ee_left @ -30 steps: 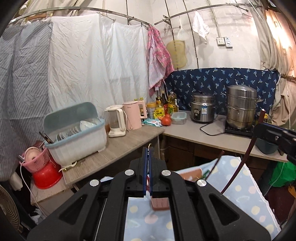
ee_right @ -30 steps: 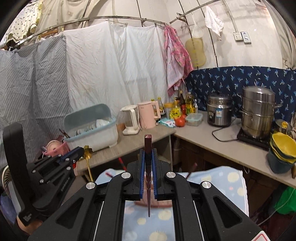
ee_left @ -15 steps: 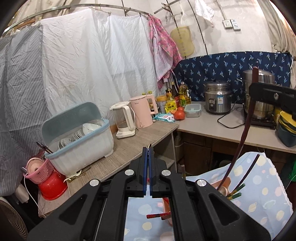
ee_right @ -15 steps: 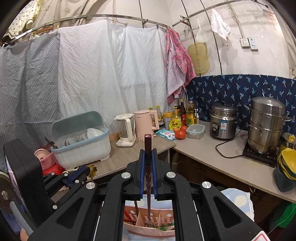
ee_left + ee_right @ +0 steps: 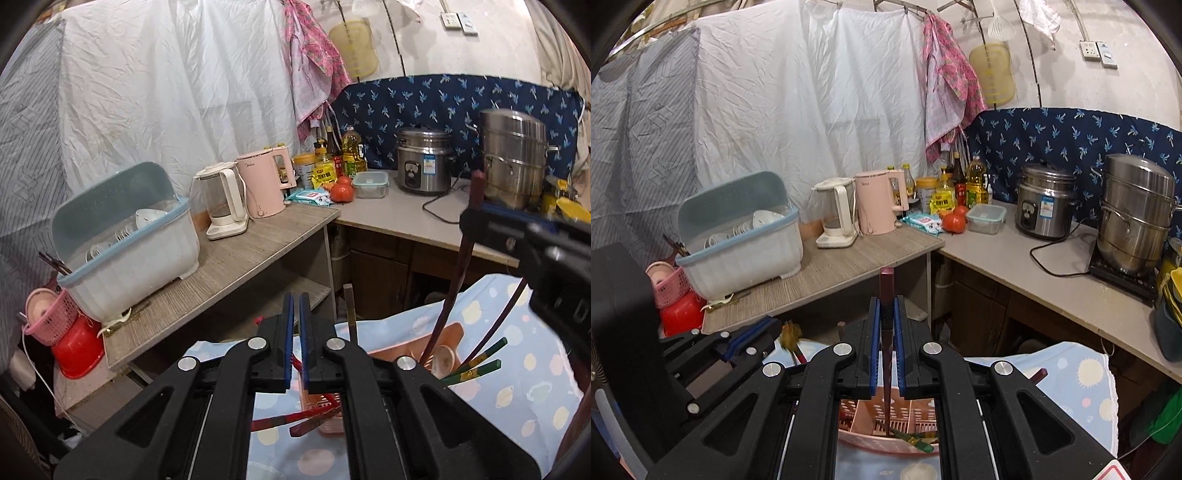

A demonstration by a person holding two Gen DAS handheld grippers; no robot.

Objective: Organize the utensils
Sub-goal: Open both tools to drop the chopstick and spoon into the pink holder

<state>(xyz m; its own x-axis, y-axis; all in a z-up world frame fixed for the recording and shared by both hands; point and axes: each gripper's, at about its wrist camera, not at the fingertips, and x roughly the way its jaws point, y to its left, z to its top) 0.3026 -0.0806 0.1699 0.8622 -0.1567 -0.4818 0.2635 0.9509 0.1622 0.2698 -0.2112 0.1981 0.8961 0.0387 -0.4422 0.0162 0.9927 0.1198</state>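
Observation:
My right gripper is shut on a dark maroon chopstick; it also shows in the left wrist view. The chopstick stands upright with its lower tip inside the pink utensil holder. Green-handled chopsticks lean out of the holder, and red ones lie across it. My left gripper is slightly open with a narrow gap between its blue pads. In the right wrist view it holds a gold-ended utensil at its tips.
The holder sits on a blue dotted cloth. Behind stand a wooden counter with a dish rack, two kettles, a rice cooker and a steel steamer pot.
Both grippers have lowered toward the holder. The maroon chopstick's tip has gone down into the holder. The left gripper's pads have parted slightly.

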